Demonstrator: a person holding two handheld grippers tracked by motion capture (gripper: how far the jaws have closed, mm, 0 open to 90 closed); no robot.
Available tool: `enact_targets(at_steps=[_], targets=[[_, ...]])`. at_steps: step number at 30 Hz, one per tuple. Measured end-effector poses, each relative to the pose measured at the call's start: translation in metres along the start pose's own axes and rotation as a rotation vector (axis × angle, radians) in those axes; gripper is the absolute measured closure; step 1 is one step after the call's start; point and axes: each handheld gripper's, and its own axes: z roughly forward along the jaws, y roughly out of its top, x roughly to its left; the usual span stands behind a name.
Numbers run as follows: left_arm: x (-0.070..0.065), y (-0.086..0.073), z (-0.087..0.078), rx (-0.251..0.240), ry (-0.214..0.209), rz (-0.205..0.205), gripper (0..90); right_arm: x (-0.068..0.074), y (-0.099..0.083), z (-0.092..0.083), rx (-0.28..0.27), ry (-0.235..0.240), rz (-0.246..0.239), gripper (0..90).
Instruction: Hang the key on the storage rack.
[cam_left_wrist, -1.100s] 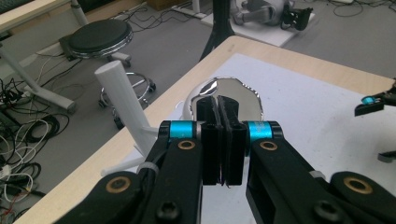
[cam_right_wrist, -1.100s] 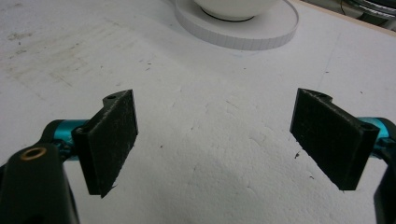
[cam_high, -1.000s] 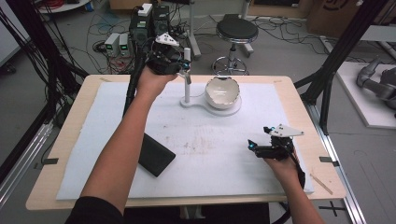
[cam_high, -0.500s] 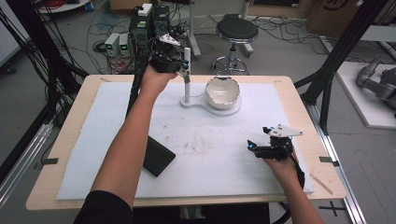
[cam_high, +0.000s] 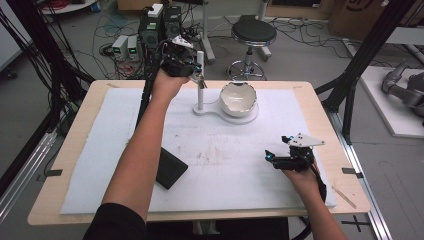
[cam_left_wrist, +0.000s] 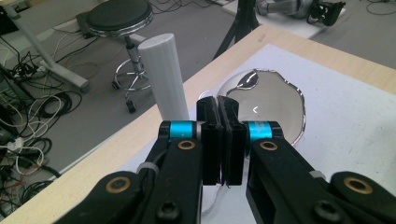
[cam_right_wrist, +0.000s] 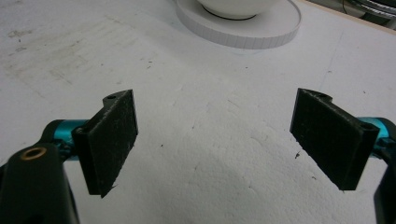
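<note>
Post (cam_high: 200, 82): white, upright on a flat white base (cam_high: 212, 111), upper centre of the high view, near the far edge of the surface (cam_high: 320, 107). In the left gripper view the post (cam_left_wrist: 164, 77) rises in the upper left, just behind and to the left of the jaw tips; contact cannot be told.

Bowl (cam_high: 238, 98): white, sits on the round end of the same base, just right of the post. In the left gripper view the bowl (cam_left_wrist: 275, 102) lies right of centre, behind the jaws, with a shiny inside.

Left hand-held gripper (cam_high: 199, 75): held high at the top of the post, upper centre-left of the high view. Jaws pressed together with nothing seen between the pads (cam_left_wrist: 219, 140).

Right hand-held gripper (cam_high: 270, 155): lower right of the high view, resting low over the white mat (cam_high: 100, 150), well apart from base and bowl. Jaws spread wide (cam_right_wrist: 215, 144), bare mat between them. The base edge (cam_right_wrist: 243, 35) sits at the top of the right gripper view.

Black block (cam_high: 170, 167): flat on the mat, lower left of centre, partly under the left forearm.

Stool (cam_high: 253, 32): on the floor beyond the surface, top centre.
</note>
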Motion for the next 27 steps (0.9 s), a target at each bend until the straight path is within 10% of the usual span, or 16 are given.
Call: enact_targets(at_steps=[12,27], targets=[[0.004,-0.001,-0.002,-0.027,0.024,-0.026,88.2,0.0,0.0,0.0,0.0,0.001,-0.009,15.1],[-0.009,-0.024,-0.025,-0.037,0.022,-0.027,56.4,0.0,0.0,-0.001,0.001,0.009,0.0,15.1]])
